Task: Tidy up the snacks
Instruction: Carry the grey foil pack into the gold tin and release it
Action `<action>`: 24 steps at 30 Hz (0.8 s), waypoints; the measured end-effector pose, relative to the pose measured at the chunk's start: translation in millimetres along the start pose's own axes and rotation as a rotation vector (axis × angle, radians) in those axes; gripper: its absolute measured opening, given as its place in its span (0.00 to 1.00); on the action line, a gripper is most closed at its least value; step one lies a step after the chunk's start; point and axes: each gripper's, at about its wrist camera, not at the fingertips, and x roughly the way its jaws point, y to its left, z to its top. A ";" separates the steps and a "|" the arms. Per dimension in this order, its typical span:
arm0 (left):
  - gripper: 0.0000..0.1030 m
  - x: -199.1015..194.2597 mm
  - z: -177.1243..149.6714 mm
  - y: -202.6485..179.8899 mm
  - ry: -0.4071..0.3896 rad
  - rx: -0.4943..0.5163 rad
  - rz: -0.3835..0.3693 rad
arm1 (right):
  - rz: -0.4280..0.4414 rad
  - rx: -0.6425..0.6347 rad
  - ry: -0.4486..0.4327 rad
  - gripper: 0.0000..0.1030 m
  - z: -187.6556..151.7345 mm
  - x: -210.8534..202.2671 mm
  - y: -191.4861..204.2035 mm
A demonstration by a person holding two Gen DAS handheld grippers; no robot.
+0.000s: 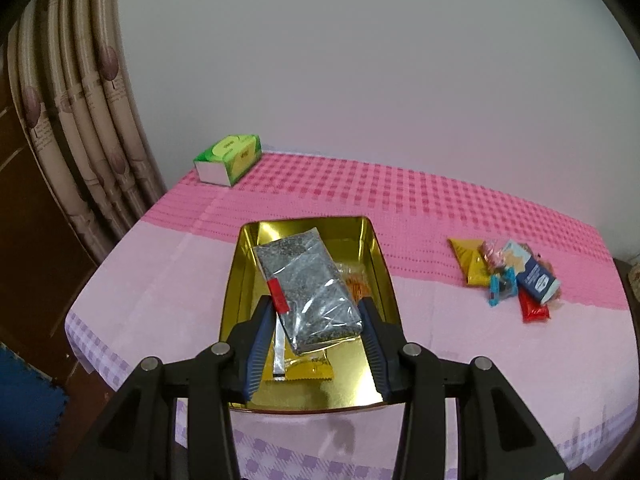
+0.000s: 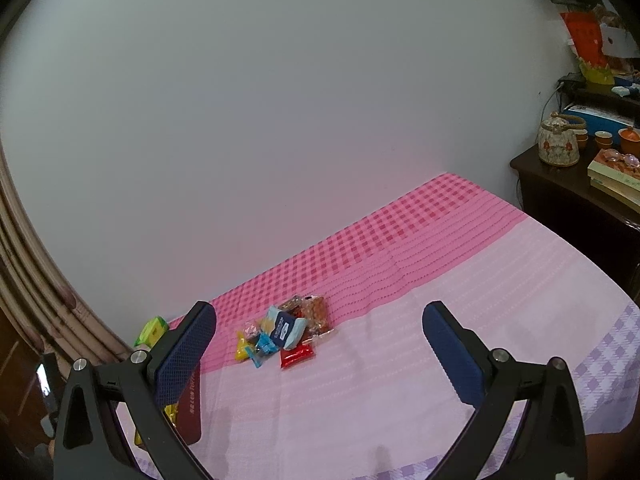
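On a table spread with a pink and lilac checked cloth, a shallow gold metal tray sits near the front edge. Held over the near half of it, the left gripper is closed on a clear plastic packet of dark speckled filling: both blue ribbed pads press against its long sides, and the packet tilts up and away from the camera above the tray floor. A small red label shows at the packet's left edge, beside a silvery strip. Under the packet lie a yellow sachet with a saw-toothed edge and, further back to the right, an orange snack in clear wrap, both inside the tray.

Well to the right of the tray, a loose heap of snacks rests where the pink check meets the paler band: a yellow pouch, a blue-and-white packet, a small turquoise sweet and a red sachet, touching or overlapping. A green tissue box stands at the far left corner by the wall, next to beige patterned curtains.

From the right wrist view, the right gripper hangs above the cloth with its jaws spread wide and nothing between them, the heap just beyond its left finger. A dark wooden sideboard with crockery stands at the far right.
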 end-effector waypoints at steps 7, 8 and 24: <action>0.42 14.6 -11.7 -6.9 0.039 0.026 0.014 | 0.003 0.008 0.001 1.00 0.2 -1.3 -0.5; 0.42 15.5 -12.8 -5.9 0.041 0.030 0.015 | 0.002 0.007 0.000 1.00 0.1 -1.6 -0.3; 0.42 58.7 -47.8 7.0 0.141 0.041 0.038 | -0.007 -0.001 0.035 1.00 -5.7 7.7 1.3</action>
